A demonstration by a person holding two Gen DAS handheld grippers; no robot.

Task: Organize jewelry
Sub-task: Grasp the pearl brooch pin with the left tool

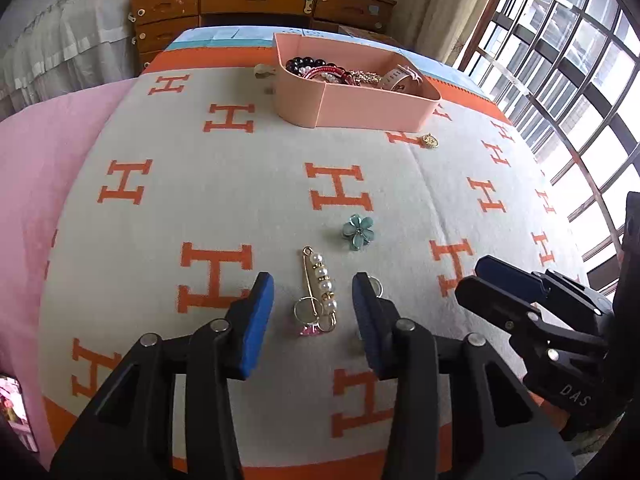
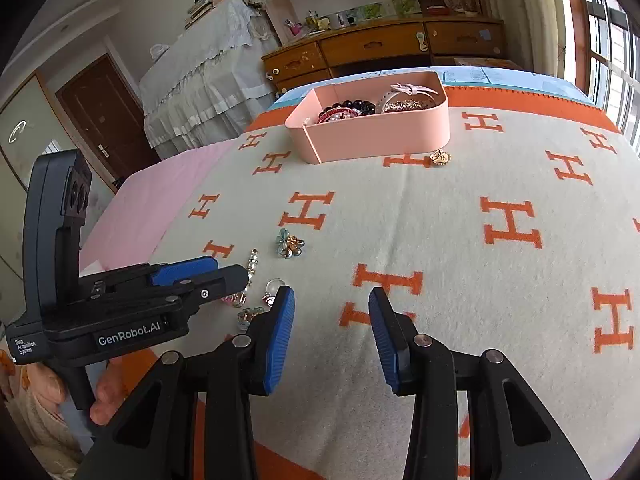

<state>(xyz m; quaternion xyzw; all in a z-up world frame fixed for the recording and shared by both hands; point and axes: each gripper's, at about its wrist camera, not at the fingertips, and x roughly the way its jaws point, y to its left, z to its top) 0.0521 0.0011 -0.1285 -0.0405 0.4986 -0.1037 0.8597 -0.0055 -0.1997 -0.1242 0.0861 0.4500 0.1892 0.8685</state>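
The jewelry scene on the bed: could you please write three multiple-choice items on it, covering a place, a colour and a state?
1. Where does the pearl pin lie?
A. Inside the pink box
B. On the blanket between the left gripper's open fingers
C. On the wooden dresser

2. What colour is the flower brooch?
A. Teal
B. Red
C. Black

3. How is the right gripper?
A. Shut on a bracelet
B. Shut on nothing
C. Open and holding nothing

Answers:
1 B: in the left wrist view the pin rests on the blanket in front of the left gripper, framed by its blue pads, well short of the pink box.
2 A: its petals are blue-green.
3 C: its pads stand apart with only blanket between them.
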